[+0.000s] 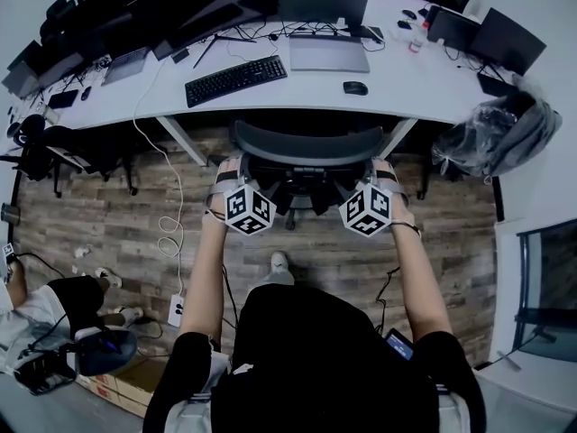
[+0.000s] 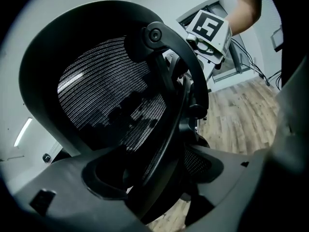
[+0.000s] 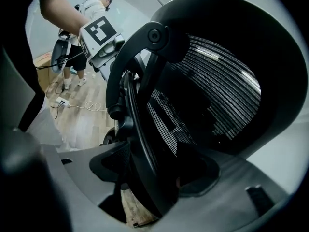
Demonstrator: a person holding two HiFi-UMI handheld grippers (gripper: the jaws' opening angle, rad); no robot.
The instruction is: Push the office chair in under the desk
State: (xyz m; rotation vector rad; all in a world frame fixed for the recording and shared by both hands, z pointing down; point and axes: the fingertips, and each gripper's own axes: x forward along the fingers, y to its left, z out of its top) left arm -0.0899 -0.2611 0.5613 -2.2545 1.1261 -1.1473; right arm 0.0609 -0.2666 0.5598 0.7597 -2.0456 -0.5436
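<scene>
The black mesh office chair (image 1: 306, 144) stands at the white desk (image 1: 406, 70), with its seat under the desk's edge and its curved back towards me. My left gripper (image 1: 231, 173) grips the back's left side and my right gripper (image 1: 382, 173) grips its right side. In the left gripper view the black rim of the chair back (image 2: 166, 129) runs between the grey jaws of the left gripper (image 2: 159, 187), which are shut on it. In the right gripper view the rim (image 3: 140, 124) likewise sits clamped in the right gripper (image 3: 150, 187). Each view shows the other gripper's marker cube across the back.
On the desk are a keyboard (image 1: 235, 80), a mouse (image 1: 355, 87), a laptop (image 1: 328, 52) and several monitors. A grey bag (image 1: 500, 133) hangs at the right end. A white cable and power strip (image 1: 176, 309) lie on the wooden floor. A seated person (image 1: 54, 323) is at lower left.
</scene>
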